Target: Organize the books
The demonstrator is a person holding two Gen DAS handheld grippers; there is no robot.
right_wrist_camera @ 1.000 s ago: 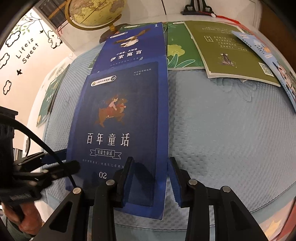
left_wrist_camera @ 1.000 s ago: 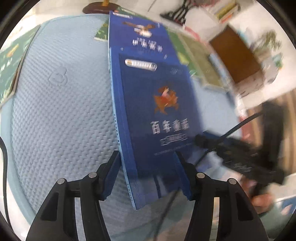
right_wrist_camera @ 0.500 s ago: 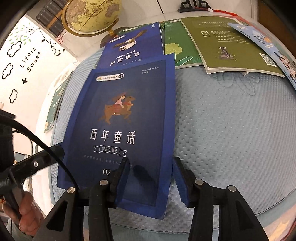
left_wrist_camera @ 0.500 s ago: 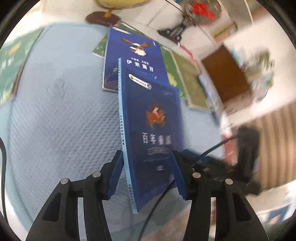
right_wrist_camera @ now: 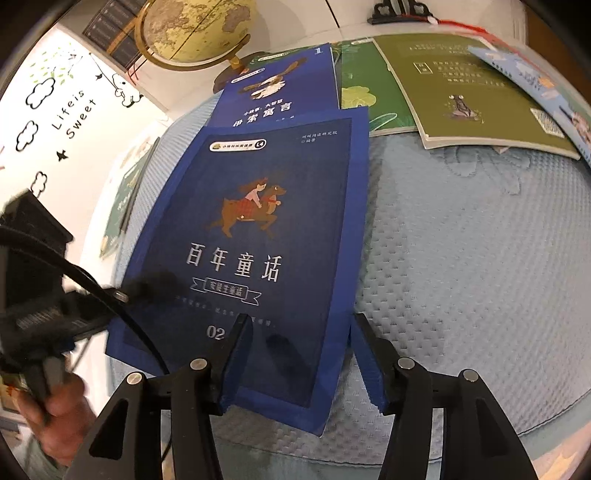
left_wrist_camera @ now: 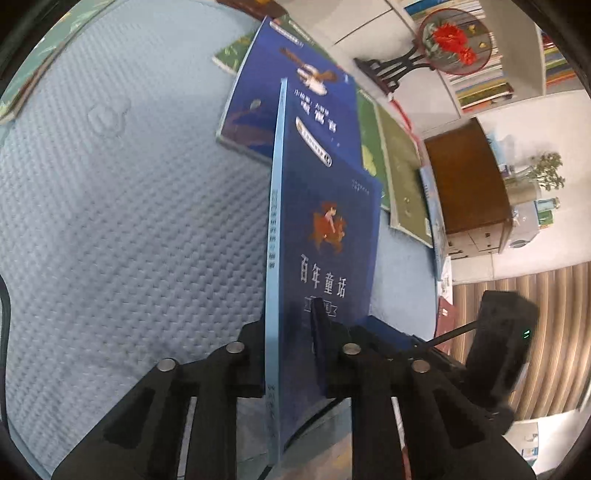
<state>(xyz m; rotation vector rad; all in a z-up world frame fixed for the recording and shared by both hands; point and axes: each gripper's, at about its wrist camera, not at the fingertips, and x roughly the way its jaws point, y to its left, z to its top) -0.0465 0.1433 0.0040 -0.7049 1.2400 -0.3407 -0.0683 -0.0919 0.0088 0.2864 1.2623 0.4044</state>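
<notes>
A dark blue book with a girl on a deer (left_wrist_camera: 328, 236) is clamped at its near spine edge in my left gripper (left_wrist_camera: 288, 354), tilted up on its side over the quilted light blue surface (left_wrist_camera: 129, 221). The right wrist view shows the same book (right_wrist_camera: 255, 236) with my left gripper on its left edge (right_wrist_camera: 122, 295). My right gripper (right_wrist_camera: 299, 332) is open, its jaws astride the book's lower right corner without closing on it. A second blue book (right_wrist_camera: 280, 92) lies behind it.
Two green books (right_wrist_camera: 465, 92) and a light blue one (right_wrist_camera: 535, 77) lie at the back right. A globe (right_wrist_camera: 195, 29) stands at the back left. Another green book (left_wrist_camera: 22, 74) lies at the surface's left edge. A wooden cabinet (left_wrist_camera: 465, 177) stands beyond.
My left gripper has closed on the blue book and turned it up from flat onto its spine edge. My right gripper has stayed open at the lower corner.
</notes>
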